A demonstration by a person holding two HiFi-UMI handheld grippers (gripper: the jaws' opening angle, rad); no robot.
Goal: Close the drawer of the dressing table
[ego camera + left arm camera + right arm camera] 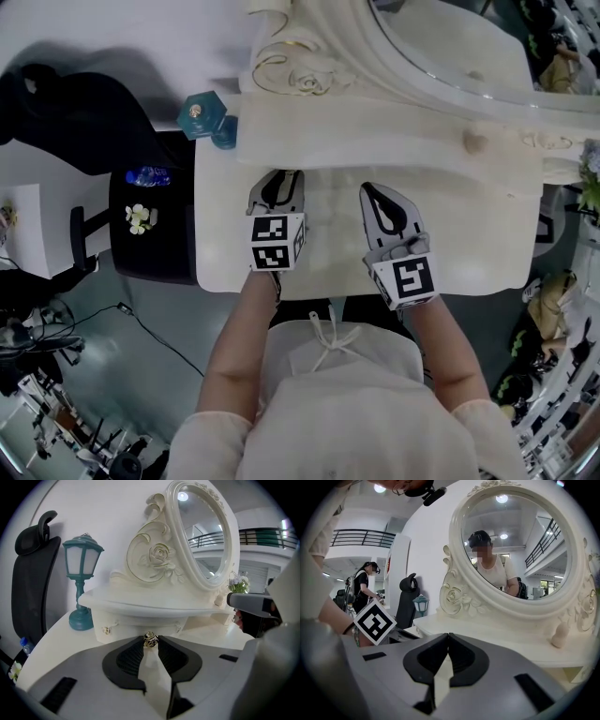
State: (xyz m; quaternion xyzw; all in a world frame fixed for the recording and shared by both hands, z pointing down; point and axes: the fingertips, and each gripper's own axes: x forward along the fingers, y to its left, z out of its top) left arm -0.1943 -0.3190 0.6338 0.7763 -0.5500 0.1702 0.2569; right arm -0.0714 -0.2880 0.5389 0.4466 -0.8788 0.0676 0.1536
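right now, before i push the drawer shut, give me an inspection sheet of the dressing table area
surface: cream dressing table top, nothing lying near the grippers
job's things: gold drawer knob below the shelf; how far the drawer stands out cannot be told
clutter: teal lamp at the top's left rear; water bottle and white flowers on the seat of the black chair beside the table
grippers: left hand-held gripper shut on the drawer knob; right hand-held gripper shut, nothing between its jaws, over the top
cables: black cable on the floor at the left
surroundings: oval mirror; another person in the background
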